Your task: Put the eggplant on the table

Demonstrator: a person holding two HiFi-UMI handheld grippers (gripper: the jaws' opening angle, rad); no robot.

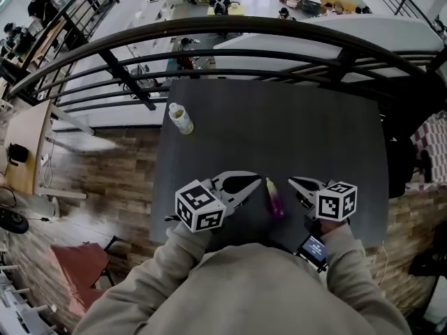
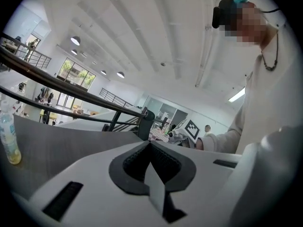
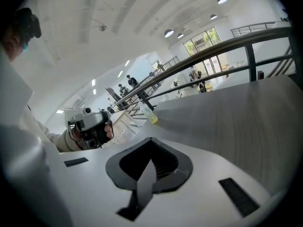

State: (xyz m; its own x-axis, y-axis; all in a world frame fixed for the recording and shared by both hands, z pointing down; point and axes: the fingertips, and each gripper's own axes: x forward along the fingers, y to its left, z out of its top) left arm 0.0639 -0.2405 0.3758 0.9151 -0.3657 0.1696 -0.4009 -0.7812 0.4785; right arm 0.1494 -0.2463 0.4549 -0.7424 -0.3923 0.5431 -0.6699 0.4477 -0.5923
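Eggplant (image 1: 274, 197): 1, on table (image 1: 335, 131) | bottle (image 1: 181, 118): 1 | left gripper (image 1: 259, 179), right gripper (image 1: 291, 181): 2, fingers clenched, empty

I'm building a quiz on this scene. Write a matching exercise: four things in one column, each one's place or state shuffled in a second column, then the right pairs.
1. purple eggplant
2. clear plastic bottle of yellowish liquid
3. black metal railing
4. right gripper

A. curves beyond the dark grey table's far edge
B. jaws shut, nothing between them
C. lies on the table, towards its near edge
D. stands upright near the table's far left corner

Pairs: 1-C; 2-D; 3-A; 4-B
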